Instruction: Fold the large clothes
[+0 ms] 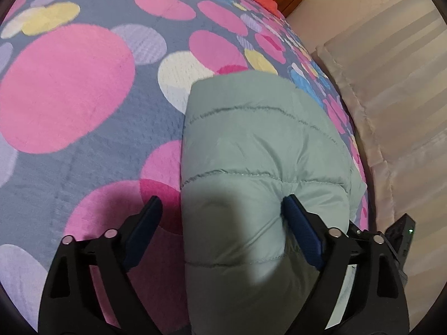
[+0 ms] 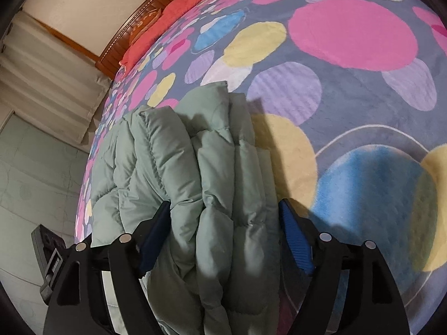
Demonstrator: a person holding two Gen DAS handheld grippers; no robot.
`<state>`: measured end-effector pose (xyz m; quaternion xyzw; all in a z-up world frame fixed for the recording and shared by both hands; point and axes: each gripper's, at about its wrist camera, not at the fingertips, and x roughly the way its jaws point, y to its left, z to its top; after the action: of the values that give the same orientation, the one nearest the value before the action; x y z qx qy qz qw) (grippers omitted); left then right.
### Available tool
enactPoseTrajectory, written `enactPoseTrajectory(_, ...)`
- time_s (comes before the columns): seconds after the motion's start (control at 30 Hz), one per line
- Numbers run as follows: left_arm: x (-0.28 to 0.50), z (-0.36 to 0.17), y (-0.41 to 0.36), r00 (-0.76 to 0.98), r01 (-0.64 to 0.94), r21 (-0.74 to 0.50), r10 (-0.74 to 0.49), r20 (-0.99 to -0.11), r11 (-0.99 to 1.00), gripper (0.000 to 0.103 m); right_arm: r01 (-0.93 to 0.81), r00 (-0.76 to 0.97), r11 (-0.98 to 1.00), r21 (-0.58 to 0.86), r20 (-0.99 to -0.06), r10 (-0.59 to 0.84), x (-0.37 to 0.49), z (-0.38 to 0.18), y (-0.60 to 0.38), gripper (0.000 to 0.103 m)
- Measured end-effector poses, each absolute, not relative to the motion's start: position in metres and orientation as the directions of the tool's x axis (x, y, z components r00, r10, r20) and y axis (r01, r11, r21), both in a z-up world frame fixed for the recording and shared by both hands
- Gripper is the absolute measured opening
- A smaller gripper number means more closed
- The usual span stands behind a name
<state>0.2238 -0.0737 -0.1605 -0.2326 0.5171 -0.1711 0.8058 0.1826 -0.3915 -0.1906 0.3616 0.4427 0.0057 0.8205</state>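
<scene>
A pale sage-green quilted puffer jacket (image 1: 259,150) is seen lying near the edge of a bed covered by a plush grey-blue blanket printed with pink, yellow, lilac and blue circles (image 1: 83,145). In the left wrist view the jacket is presented as a smooth, rounded bundle crossed by stitched seams, and the left gripper (image 1: 222,205) is held wide, its blue-padded fingers (image 1: 303,231) set on either side of the bundle's near end. The right-hand pad is pressed into the fabric; the left-hand pad is apart from it, over the blanket.

In the right wrist view the same jacket (image 2: 195,167) is shown from its other side, where several stacked folded layers are exposed as ridges, a detail hidden from the left camera. The right gripper (image 2: 225,209) is likewise spread wide, with the folded stack lying between its blue pads (image 2: 296,237); whether both pads touch the fabric cannot be told.

A coral-red pillow (image 2: 159,25) and a brown wooden headboard (image 2: 156,2) are seen at the far end of the bed in both views, more fully from the right. A pale tiled floor (image 2: 33,167) and cream curtains (image 2: 42,83) are shown beside the bed. A black device with a small green light (image 1: 402,231) is visible at the left view's lower right margin.
</scene>
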Motion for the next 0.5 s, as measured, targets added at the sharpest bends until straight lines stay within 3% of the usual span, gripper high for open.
enactPoseTrajectory(0.23,0.225,-0.167,-0.081,0.375,0.053,-0.581,-0.556,-0.742,0.812,0.092,0.269,0.621,0.75,0.605,-0.704,0.345,0.184,-0.195,-0.388,0.072)
enactPoseTrajectory(0.5,0.227,-0.171,-0.091,0.331,0.099,-0.605,-0.6,-0.729,0.79,0.09,0.23,0.633,0.709,0.666,-0.656,0.411,0.182,-0.203,-0.387,0.044)
